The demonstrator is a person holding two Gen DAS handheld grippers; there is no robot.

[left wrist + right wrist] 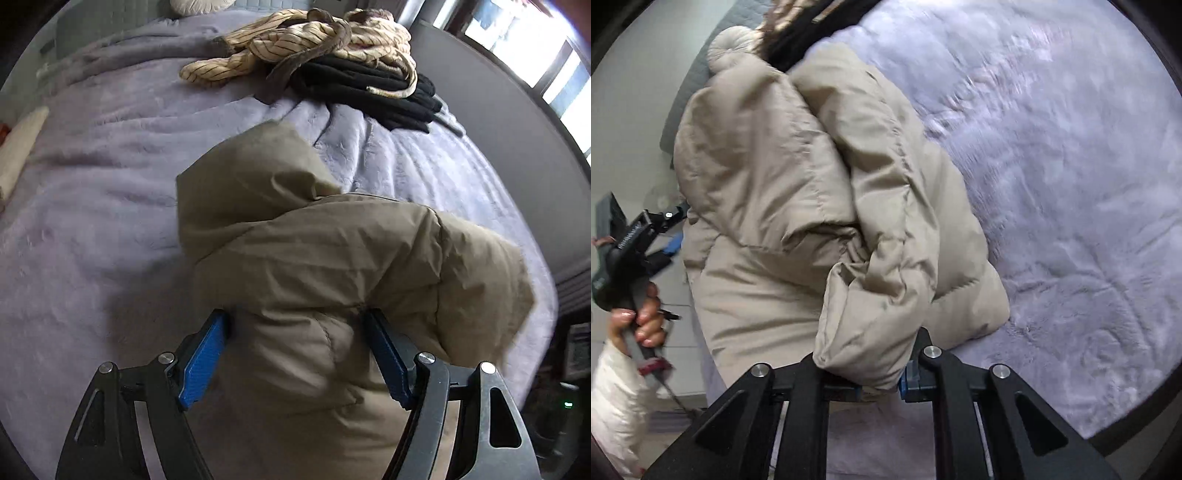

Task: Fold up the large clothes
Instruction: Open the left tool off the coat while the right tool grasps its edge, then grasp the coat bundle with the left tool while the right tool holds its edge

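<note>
Covering the bed, a lilac plush blanket [110, 155]; windows [546, 55] on one side. Lying bunched on it, a beige puffer jacket [314, 266]. Left gripper [299, 332] spread wide around jacket bulk; right gripper [877, 384] clamped on a jacket fold.

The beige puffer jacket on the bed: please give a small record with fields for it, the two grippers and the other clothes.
garment: beige puffer jacket, bunched on the purple blanket
left gripper: fingers wide apart, jacket bulk between them
right gripper: shut on a jacket fold
other clothes: striped tan garment over black garment, far side of bed
fold state: not yet flat
</note>
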